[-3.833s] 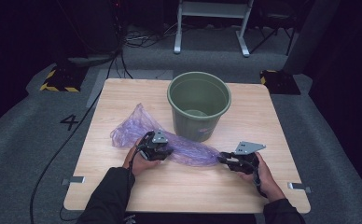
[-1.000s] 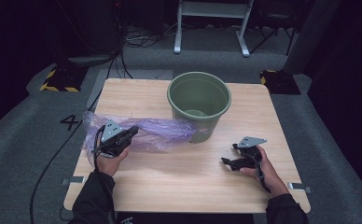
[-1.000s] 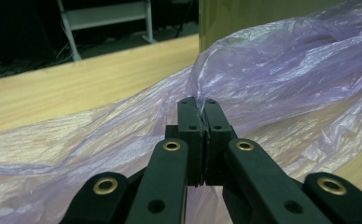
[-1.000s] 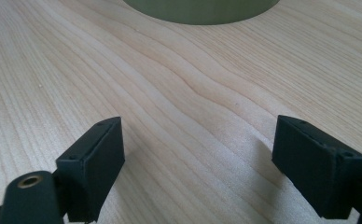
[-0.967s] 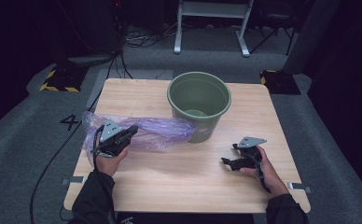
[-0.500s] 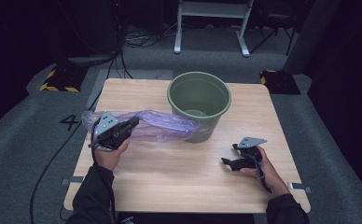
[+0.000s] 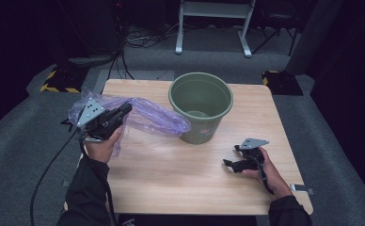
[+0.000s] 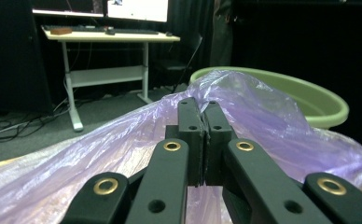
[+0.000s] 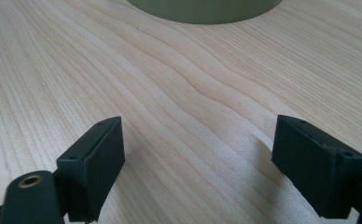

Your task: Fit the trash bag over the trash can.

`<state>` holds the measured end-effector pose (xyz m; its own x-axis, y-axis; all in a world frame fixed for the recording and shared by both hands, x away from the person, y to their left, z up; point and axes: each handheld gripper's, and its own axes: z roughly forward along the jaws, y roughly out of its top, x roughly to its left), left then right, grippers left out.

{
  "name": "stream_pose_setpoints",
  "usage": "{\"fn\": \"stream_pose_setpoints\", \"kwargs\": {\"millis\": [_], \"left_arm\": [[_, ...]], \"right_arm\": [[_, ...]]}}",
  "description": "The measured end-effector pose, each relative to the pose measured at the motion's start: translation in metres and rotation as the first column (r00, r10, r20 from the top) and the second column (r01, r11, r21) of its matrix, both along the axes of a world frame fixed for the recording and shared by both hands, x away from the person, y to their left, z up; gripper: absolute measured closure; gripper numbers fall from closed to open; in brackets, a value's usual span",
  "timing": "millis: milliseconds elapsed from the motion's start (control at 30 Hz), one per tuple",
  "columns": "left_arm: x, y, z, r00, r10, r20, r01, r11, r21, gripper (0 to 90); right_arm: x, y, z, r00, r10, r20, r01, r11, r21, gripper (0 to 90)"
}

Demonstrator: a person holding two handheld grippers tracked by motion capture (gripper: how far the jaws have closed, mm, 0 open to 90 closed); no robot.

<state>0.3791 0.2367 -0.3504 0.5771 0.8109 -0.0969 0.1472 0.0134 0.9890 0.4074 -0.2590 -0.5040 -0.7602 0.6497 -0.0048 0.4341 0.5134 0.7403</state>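
A thin purple plastic bag [image 7: 147, 115] hangs off the table at the left, its far end drooping beside the green bucket [image 7: 200, 106]. My left gripper [image 7: 126, 109] is shut on the bag's film and holds it in the air over the table's left edge. In the left gripper view the two jaws are pressed together with the bag [image 8: 123, 149] pinched at the left gripper's tips [image 8: 205, 105], and the bucket rim [image 8: 319, 100] lies behind. My right gripper [image 7: 230, 157] rests low on the table at the right, open; its pads [image 9: 97, 163] stand wide apart over bare wood.
The wooden table [image 7: 180, 179] has free room in front of the bucket and between the hands. A white desk frame [image 7: 213, 23] and cables lie on the floor beyond the table. A cable trails from the left gripper down past the table's left edge.
My left gripper has risen with the purple bag, lifting the film off the table. The right gripper has stayed where it was.
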Motion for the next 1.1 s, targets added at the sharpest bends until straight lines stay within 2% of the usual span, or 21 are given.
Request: {"fn": "stream_pose_setpoints", "kwargs": {"millis": [167,267,333,467,700,800,833,967,1033,1100], "left_arm": [[-0.006,0.007,0.007,0.9998,-0.003,0.02,0.003,0.9996,-0.028,88.4],[-0.007,0.007,0.012,0.9995,0.009,0.03,-0.008,0.9998,-0.018,88.5],[-0.006,0.007,0.015,0.9995,0.006,0.03,-0.005,0.9995,-0.031,88.5],[-0.003,0.003,0.024,0.9992,0.002,0.039,-0.001,0.9995,-0.031,88.5],[0.006,-0.021,0.038,0.9984,-0.012,0.056,0.01,0.9995,0.03,88.4],[0.01,-0.034,0.039,0.9984,-0.02,0.052,0.017,0.9987,0.048,88.5],[0.012,-0.039,0.039,0.9983,-0.019,0.055,0.016,0.9982,0.059,88.5],[0.016,-0.06,0.038,0.9985,-0.016,0.053,0.011,0.9947,0.102,88.4],[0.018,-0.069,0.037,0.9985,-0.01,0.053,0.003,0.9929,0.119,88.5],[0.021,-0.077,0.036,0.9988,-0.004,0.048,-0.002,0.9923,0.124,88.4]], "right_arm": [[0.0,0.0,0.0,1.0,-0.001,0.0,0.001,1.0,0.0,16.6],[0.0,0.0,0.0,1.0,-0.002,0.0,0.002,1.0,0.0,16.6],[0.0,0.0,0.0,1.0,-0.002,0.0,0.002,1.0,0.0,16.6],[0.0,0.0,0.0,1.0,-0.002,0.0,0.002,1.0,0.0,16.6],[0.0,0.0,0.0,1.0,0.0,-0.001,0.0,1.0,-0.002,16.8],[0.001,-0.001,0.003,1.0,-0.008,0.003,0.008,1.0,-0.007,21.4],[0.002,-0.003,0.005,0.9997,-0.02,0.016,0.02,1.0,-0.001,21.4],[0.001,-0.011,0.027,0.9962,-0.05,0.071,0.043,0.995,0.092,22.6],[-0.001,-0.014,0.047,0.9914,-0.05,0.121,0.033,0.991,0.132,22.7],[-0.004,-0.015,0.068,0.9837,-0.053,0.172,0.029,0.99,0.138,22.9]]}}
